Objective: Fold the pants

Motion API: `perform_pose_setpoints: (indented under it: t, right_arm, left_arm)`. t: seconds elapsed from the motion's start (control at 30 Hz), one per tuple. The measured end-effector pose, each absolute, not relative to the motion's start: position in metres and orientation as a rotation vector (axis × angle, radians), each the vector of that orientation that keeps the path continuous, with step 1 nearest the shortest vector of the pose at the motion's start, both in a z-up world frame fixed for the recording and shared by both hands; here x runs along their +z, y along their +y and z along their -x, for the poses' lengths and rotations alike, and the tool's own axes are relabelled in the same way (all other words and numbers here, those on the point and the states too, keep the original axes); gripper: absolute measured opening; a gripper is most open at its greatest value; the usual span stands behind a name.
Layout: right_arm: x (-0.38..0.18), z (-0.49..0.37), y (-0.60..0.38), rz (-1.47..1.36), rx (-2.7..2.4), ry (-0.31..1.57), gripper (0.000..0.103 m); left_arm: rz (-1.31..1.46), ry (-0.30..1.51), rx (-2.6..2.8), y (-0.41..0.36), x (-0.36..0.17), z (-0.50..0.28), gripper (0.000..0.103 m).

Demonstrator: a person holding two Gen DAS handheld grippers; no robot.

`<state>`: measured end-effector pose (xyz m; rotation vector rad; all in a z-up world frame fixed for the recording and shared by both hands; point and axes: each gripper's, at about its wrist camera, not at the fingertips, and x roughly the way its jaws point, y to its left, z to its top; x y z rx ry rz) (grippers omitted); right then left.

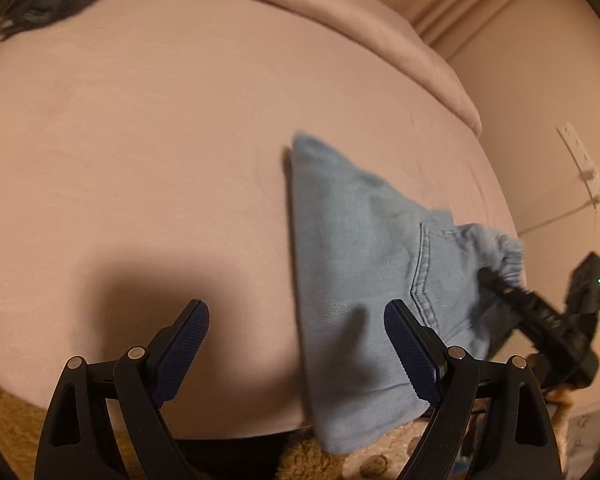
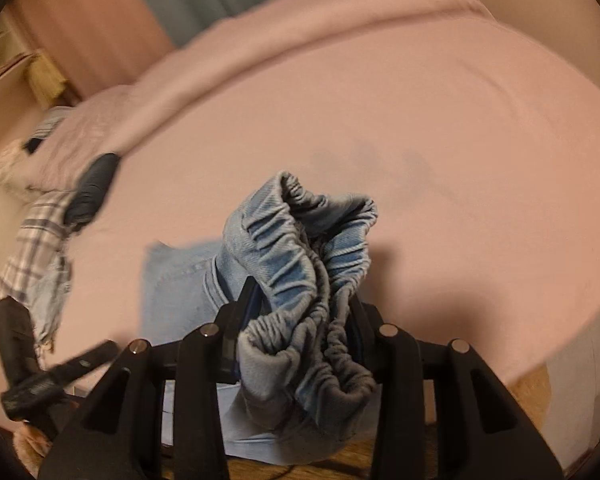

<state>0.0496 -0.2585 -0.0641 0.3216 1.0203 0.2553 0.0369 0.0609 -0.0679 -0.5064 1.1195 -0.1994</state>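
Lengthwise, pants (image 1: 360,264) waistband toward right tongs (image 2: 300,300).

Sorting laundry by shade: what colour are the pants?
Light blue denim pants, clearest in the left wrist view.

Dim warm light, soft shadows, motion blur, heavy fisheye warping at edges

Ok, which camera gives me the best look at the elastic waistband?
The right wrist view: the gathered waistband fills the centre, bunched between the right gripper fingers. The left wrist view shows only a blurred bit of it at the far edge.
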Motion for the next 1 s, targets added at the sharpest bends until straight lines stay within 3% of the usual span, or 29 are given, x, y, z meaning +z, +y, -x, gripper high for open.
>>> perform_pose_setpoints:
  t: [0.1, 0.17, 0.27, 0.4, 0.6, 0.83, 0.93, 1.0]
  right_arm:
    - [-0.084, -0.052, -0.263, -0.311, 0.263, 1.055, 0.046]
    - [-0.079, -0.052, -0.26, -0.266, 0.251, 1.056, 0.055]
    - [-0.071, -0.055, -0.261, -0.21, 0.209, 1.062, 0.068]
    - [-0.043, -0.055, -0.272, -0.154, 0.18, 1.03, 0.069]
    - [0.009, -0.079, -0.24, -0.148, 0.366, 0.918, 0.073]
    - [-0.033, -0.136, -0.125, -0.087, 0.646, 1.116, 0.071]
    - [-0.055, -0.144, -0.097, -0.011, 0.678, 1.145, 0.069]
    - [-0.072, -0.152, -0.085, 0.016, 0.68, 1.195, 0.063]
  left_arm:
    - [0.497, 1.15, -0.222, 0.052, -0.078, -0.044, 0.089]
    - [0.481, 1.147, -0.214, 0.05, -0.081, -0.048, 0.088]
    - [0.45, 1.134, -0.206, 0.044, -0.078, -0.056, 0.08]
    - [0.516, 1.145, -0.286, 0.042, -0.081, -0.052, 0.064]
    - [0.499, 1.13, -0.3, 0.046, -0.087, -0.043, 0.054]
    - [0.494, 1.137, -0.287, 0.049, -0.088, -0.043, 0.047]
    - [0.495, 1.133, -0.278, 0.05, -0.089, -0.044, 0.042]
    - [0.485, 1.131, -0.277, 0.052, -0.089, -0.043, 0.034]
